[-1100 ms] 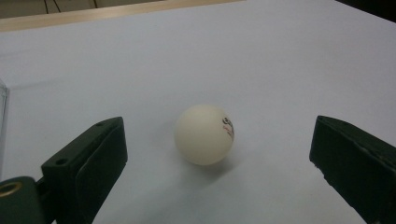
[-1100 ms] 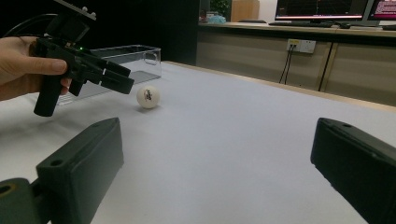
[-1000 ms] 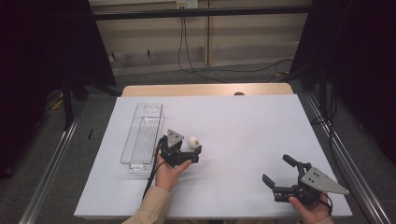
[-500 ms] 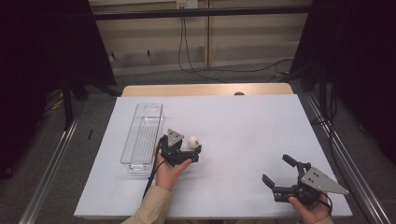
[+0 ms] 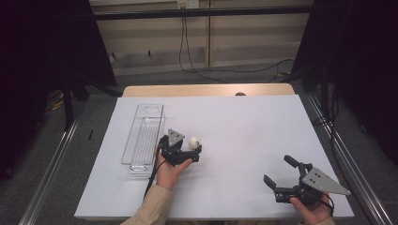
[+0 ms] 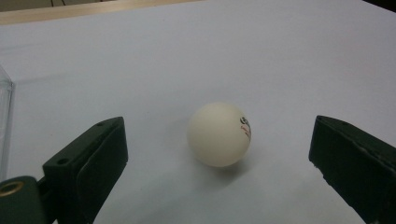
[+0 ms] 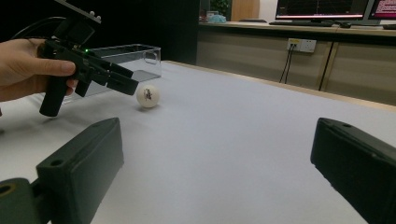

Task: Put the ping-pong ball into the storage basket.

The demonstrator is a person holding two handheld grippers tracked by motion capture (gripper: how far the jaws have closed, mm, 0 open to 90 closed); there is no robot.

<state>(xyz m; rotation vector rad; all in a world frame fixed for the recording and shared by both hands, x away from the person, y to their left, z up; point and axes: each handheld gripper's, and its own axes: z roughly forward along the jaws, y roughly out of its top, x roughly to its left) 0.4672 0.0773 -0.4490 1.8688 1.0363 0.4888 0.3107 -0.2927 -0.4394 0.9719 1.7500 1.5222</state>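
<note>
While we work: nothing is gripped yet.
Ball (image 6: 219, 134): on the tabletop, left of middle, between our left gripper's (image 5: 188, 151) spread jaws, untouched.
Right gripper (image 5: 282, 174): open, idle near the front right corner.
Left to do: we judge closing, lifting, likely into the tray (image 5: 141, 136) along the left edge.

Light falls from above onto my white counter (image 5: 244, 122), evenly bright, while the room around it sinks into dark. The ball (image 6: 219, 134) throws a soft shadow beneath itself. Close to the camera, my hand-held gripper's jaws look blurred and slightly grainy
</note>
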